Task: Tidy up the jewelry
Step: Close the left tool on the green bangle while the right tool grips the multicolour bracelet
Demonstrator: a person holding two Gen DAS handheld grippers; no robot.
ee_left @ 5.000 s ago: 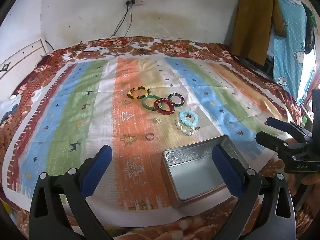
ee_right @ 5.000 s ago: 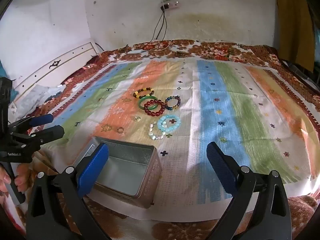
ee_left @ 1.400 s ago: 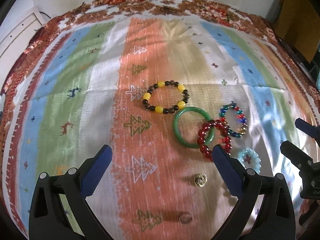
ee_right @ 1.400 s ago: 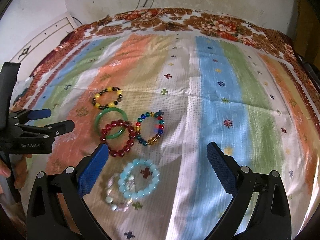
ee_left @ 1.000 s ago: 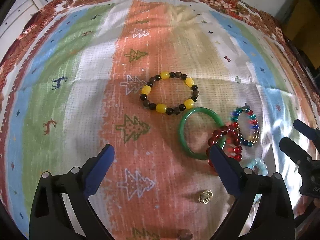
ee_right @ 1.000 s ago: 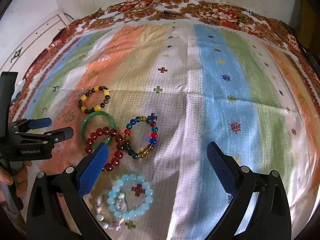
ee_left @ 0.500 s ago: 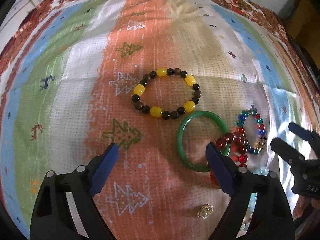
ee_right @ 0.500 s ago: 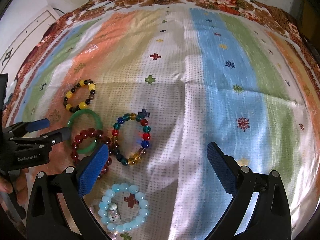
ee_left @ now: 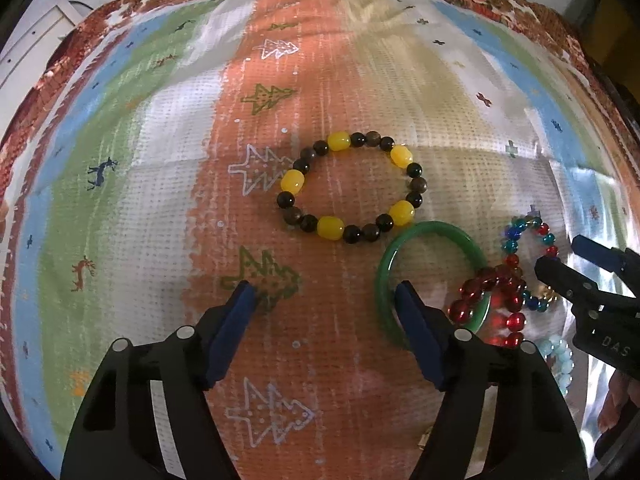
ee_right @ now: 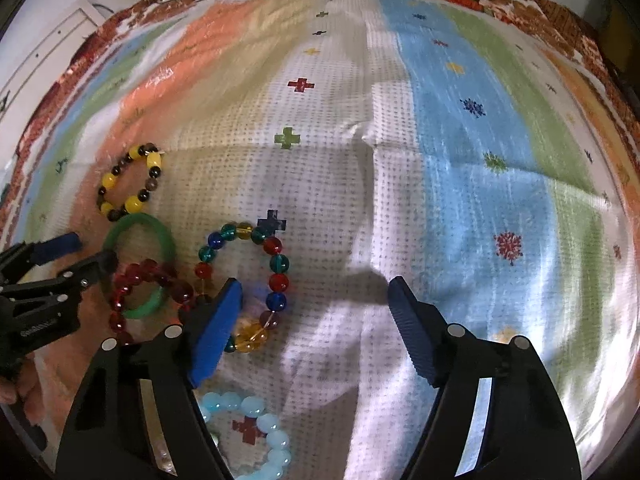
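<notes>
Inventory as I read it from both wrist cameras, all on the striped bedspread (ee_left: 168,208) covering the bed:

- Yellow-and-dark bead bracelet (ee_left: 351,187): flat on the orange stripe, toward the far side of the cluster, just beside the bangle.
- Green bangle (ee_left: 430,282): flat, with the red bead bracelet (ee_left: 494,306) lying across its right rim.
- Multicoloured glass bead bracelet (ee_right: 246,280): flat on the white stripe, right of the red one.
- Pale blue bead bracelet (ee_right: 256,432): nearest the bed's near edge, partly hidden behind my right tool.
- Left hand-held gripper (ee_left: 326,300): jaws apart, gripping nothing, low over the spread; its right finger overlaps the bangle's near-left rim in view, contact not discernible.
- Right hand-held gripper (ee_right: 316,300): jaws apart, gripping nothing; left finger overlaps the multicoloured bracelet's near side.
</notes>
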